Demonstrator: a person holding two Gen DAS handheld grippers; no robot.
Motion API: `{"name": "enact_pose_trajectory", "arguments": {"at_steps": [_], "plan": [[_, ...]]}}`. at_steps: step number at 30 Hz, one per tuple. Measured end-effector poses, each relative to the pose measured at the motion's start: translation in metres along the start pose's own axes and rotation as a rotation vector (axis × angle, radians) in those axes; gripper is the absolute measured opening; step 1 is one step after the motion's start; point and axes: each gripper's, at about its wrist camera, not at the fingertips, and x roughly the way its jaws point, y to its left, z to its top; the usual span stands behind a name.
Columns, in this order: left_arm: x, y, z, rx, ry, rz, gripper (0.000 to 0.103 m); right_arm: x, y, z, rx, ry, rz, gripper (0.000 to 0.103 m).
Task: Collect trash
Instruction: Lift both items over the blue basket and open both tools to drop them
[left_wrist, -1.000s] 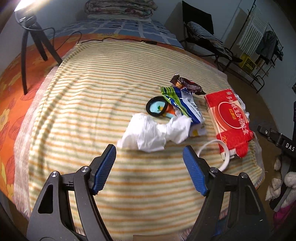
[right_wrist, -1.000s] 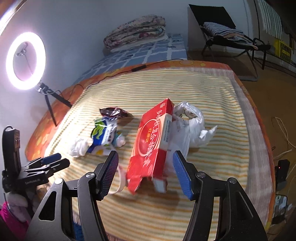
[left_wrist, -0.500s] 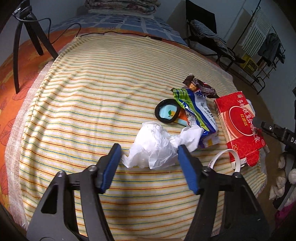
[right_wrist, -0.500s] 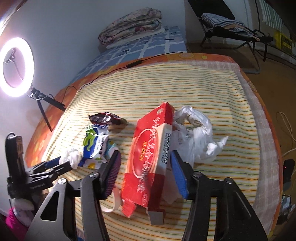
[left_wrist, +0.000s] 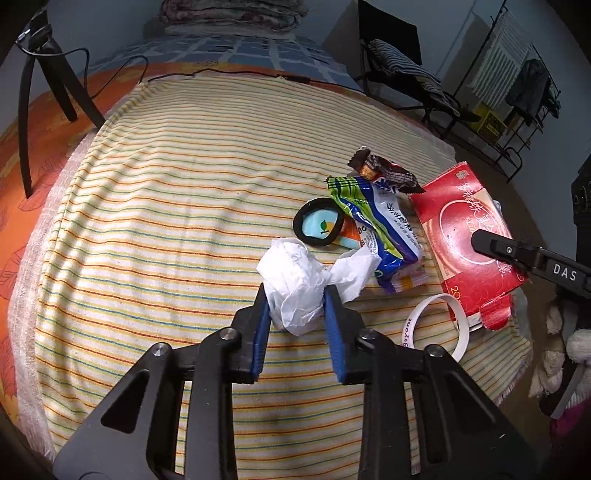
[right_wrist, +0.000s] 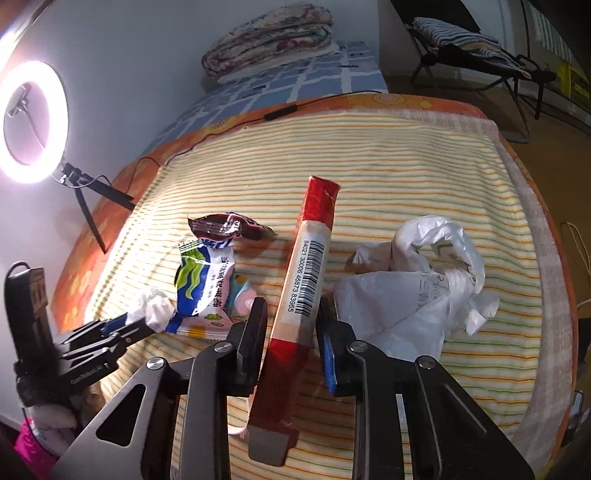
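Observation:
My left gripper (left_wrist: 296, 295) is shut on a crumpled white tissue (left_wrist: 295, 280) on the striped blanket; it also shows in the right wrist view (right_wrist: 157, 308). My right gripper (right_wrist: 290, 314) is shut on a flat red carton (right_wrist: 308, 273), held on edge; the carton also shows in the left wrist view (left_wrist: 469, 240). A green-and-blue snack wrapper (left_wrist: 380, 229), a brown candy wrapper (left_wrist: 388, 173) and a black-rimmed lid (left_wrist: 319, 227) lie between the two grippers.
A crumpled white plastic bag (right_wrist: 417, 291) lies right of the carton. A white wristband (left_wrist: 439, 325) lies near the blanket's edge. A ring light (right_wrist: 33, 122) stands at the left, and a folded quilt (right_wrist: 269, 40) lies at the far end.
My left gripper moved forward and shut on the white tissue. My right gripper shut on the red carton and tipped it up on edge.

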Motion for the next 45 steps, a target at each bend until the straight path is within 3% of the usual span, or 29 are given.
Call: {"name": "enact_pose_trajectory", "arguments": {"at_steps": [9,17,34,45], "plan": [[-0.019,0.003,-0.005,0.001,-0.029,0.016,0.023,-0.013,-0.006,-0.002,0.054,-0.033,0.041,0.015],[-0.041,0.000,-0.007,0.007,-0.061,0.019,0.022,-0.038,0.001,-0.004,0.074,-0.081,0.084,0.015],[-0.093,-0.019,-0.034,0.043,-0.097,-0.002,0.022,-0.111,0.012,-0.018,0.055,-0.248,0.068,0.015],[-0.132,-0.038,-0.067,0.092,-0.108,-0.020,0.022,-0.129,0.024,-0.048,0.003,-0.215,0.109,0.015]]}}
